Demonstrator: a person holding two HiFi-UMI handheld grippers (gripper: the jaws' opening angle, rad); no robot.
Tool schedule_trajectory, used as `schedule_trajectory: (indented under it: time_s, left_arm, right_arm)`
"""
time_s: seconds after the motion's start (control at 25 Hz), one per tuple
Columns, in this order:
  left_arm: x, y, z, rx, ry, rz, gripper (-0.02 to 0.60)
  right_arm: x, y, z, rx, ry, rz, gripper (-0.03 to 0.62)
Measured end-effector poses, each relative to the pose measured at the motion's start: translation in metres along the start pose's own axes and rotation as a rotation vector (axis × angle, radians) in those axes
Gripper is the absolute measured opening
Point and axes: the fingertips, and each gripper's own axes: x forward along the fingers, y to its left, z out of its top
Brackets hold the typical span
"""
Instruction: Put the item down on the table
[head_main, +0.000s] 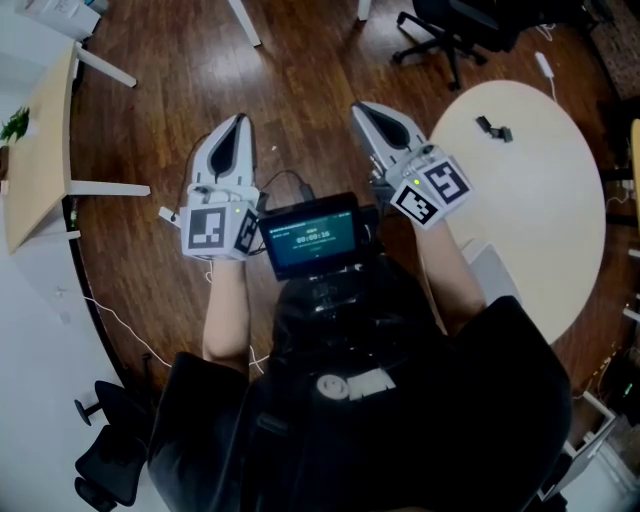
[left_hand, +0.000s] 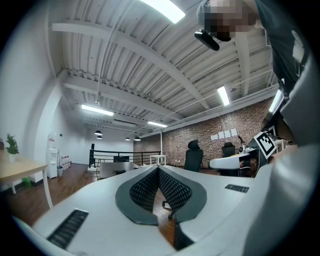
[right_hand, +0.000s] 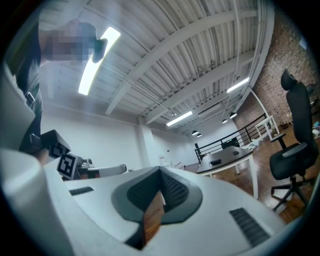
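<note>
A dark top (head_main: 400, 400) and a chest-mounted screen (head_main: 313, 237) fill the lower middle of the head view, with both forearms reaching out past them. The left gripper (head_main: 238, 120) and right gripper (head_main: 361, 107) are smooth pale-grey shells tapering to a point, each with a marker cube at its rear. Both are closed: in each gripper view the black pads (left_hand: 172, 190), dimpled like mesh, meet at the tip with nothing between them.

The item (head_main: 494, 128), small, dark and angular, lies on the round table (head_main: 540, 230) near its far edge, well apart from both grippers. What it is cannot be made out. The tabletop is a plain matte cream, and its curved left edge runs just beside the right gripper's cube and forearm.

Ahead of both tips is open floor (head_main: 300, 90) of dark glossy wood planks. A pale wood desk (head_main: 40, 150) on white legs bounds the far left, and a black wheeled chair (head_main: 450, 30) stands beyond the table.
</note>
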Motion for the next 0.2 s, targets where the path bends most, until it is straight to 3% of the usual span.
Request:
schedule_trajectory:
  time_s: [0.2]
  left_arm:
    - [0.0051, 0.0051, 0.0002, -0.006, 0.001, -0.012, 0.0]
  right_arm:
    - [0.0051, -0.0028, 0.0001, -0.005, 0.005, -0.01, 0.009]
